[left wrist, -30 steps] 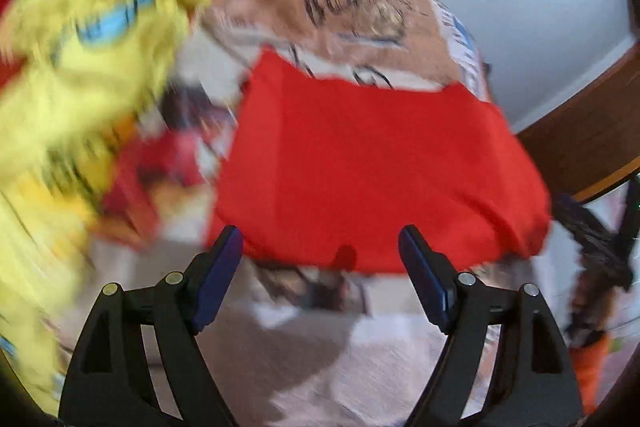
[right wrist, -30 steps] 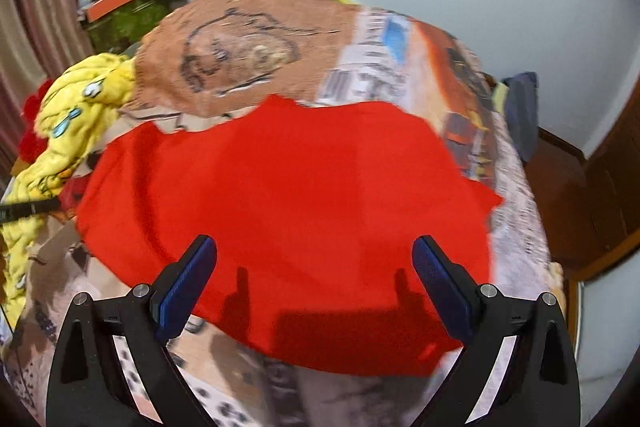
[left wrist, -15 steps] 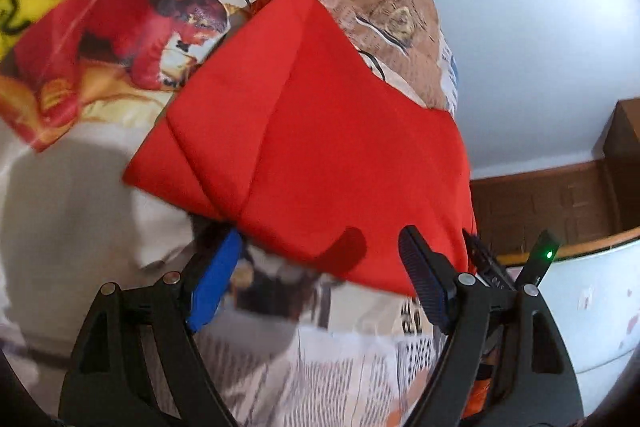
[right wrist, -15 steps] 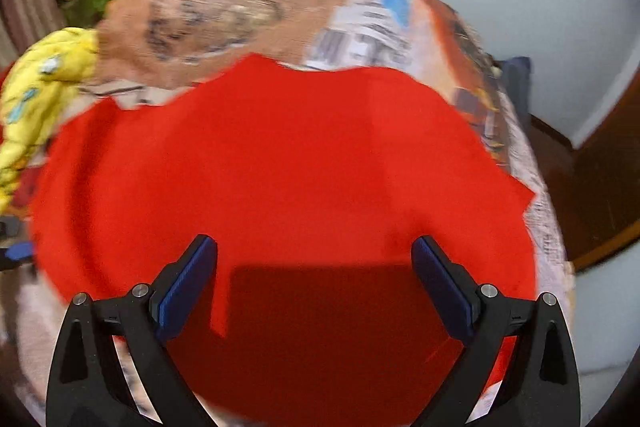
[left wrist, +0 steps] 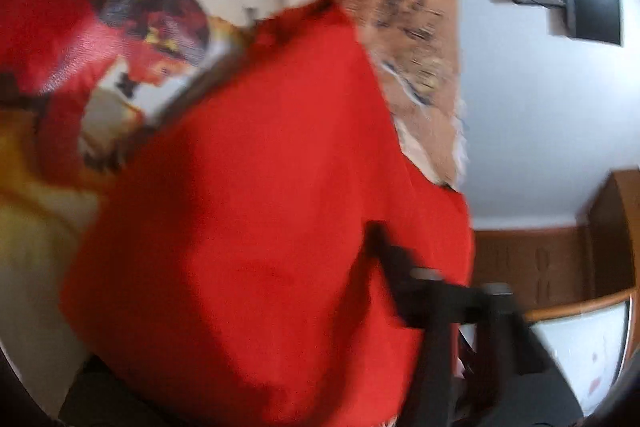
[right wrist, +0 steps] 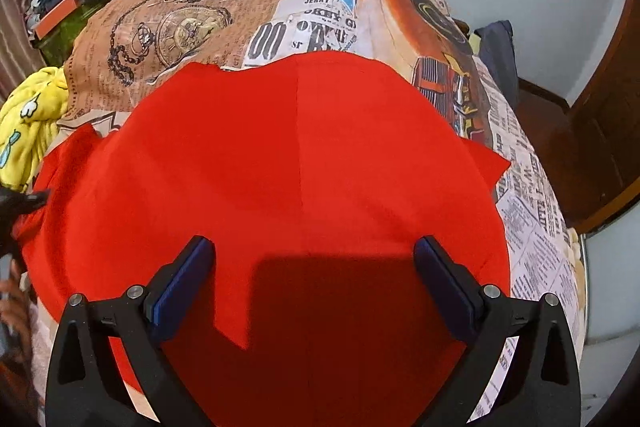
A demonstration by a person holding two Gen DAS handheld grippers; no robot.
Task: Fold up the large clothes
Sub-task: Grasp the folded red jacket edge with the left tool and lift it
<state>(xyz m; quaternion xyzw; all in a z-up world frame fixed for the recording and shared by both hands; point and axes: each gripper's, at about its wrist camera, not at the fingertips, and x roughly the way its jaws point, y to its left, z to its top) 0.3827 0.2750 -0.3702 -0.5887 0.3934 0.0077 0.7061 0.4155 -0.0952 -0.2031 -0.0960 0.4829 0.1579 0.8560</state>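
Left tongs: my left gripper [left wrist: 384, 259] had been gaping above the near hem a second earlier; now its jaws were closing, and red cloth lay over and around them. Only one dark finger [left wrist: 400, 275] showed through the blur, so I couldn't tell whether the pads had bitten yet.

Left tongs, approach: they had dropped and rolled in toward the cloth's side edge; the view smeared with it.

Right tongs: my right gripper [right wrist: 316, 283] hung spread wide, holding nothing, with the blue pads [right wrist: 180, 287] on either side of a dark shadow on the fabric.

Garment: the red garment [right wrist: 280, 155] lay spread flat on the printed bedspread [right wrist: 280, 23], directly ahead of and beneath both tongs, filling more of the right view than a second before. A centre crease ran straight away from the right tongs.

Left edge: seen from the right tongs, the cloth bunched far off to the left, where the other tool reached in.

Clutter: a yellow garment [right wrist: 28, 127] sat beyond that left edge.

Meaning: I judged the fold was just starting, one side being pinched, the right side not yet gripped.

Risk: a shallow pinch might slip once lifted.
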